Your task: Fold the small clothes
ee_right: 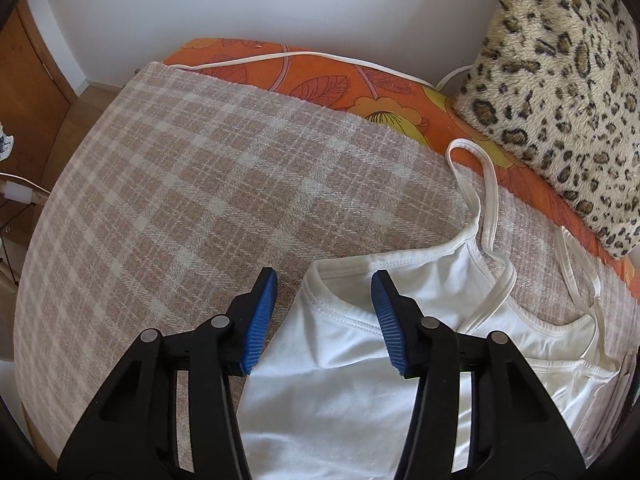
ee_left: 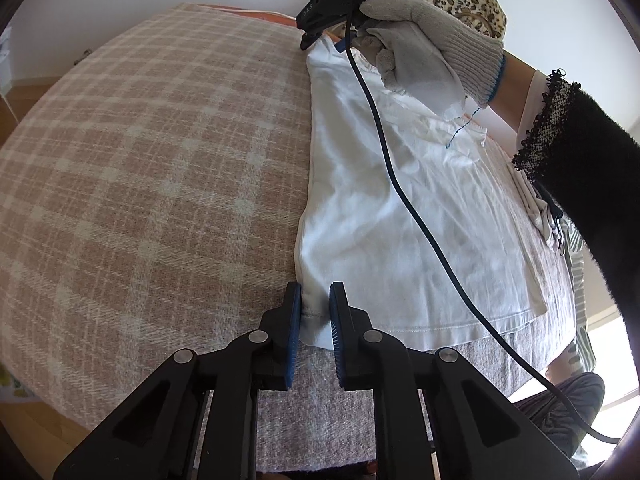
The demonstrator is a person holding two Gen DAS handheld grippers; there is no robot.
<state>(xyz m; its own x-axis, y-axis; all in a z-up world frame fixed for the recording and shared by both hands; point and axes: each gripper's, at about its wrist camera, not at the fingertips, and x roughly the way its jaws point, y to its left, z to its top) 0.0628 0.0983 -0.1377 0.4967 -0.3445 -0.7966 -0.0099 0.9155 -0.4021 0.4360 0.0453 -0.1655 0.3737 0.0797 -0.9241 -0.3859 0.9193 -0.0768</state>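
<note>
A white strappy top (ee_left: pixel 400 208) lies flat on a plaid pink-and-cream blanket (ee_left: pixel 140 184). My left gripper (ee_left: pixel 315 312) is at the top's near hem corner; the cloth lies between its blue pads (ee_left: pixel 295 320), which stand a little apart. My right gripper (ee_right: pixel 324 300) is open over the top's upper left corner (ee_right: pixel 332 280), with one pad each side of the neckline edge. In the left wrist view the right gripper (ee_left: pixel 324 36) shows at the far end of the top, held by a gloved hand (ee_left: pixel 424 40), with a dark cable (ee_left: pixel 400 184) trailing across the cloth.
A leopard-print cushion (ee_right: pixel 560 72) sits at the back right on an orange floral sheet (ee_right: pixel 340 80). The top's thin straps (ee_right: pixel 480 184) loop toward the cushion. A wooden door and floor (ee_right: pixel 36 92) lie left of the bed. More folded cloth (ee_left: pixel 548 220) lies to the right.
</note>
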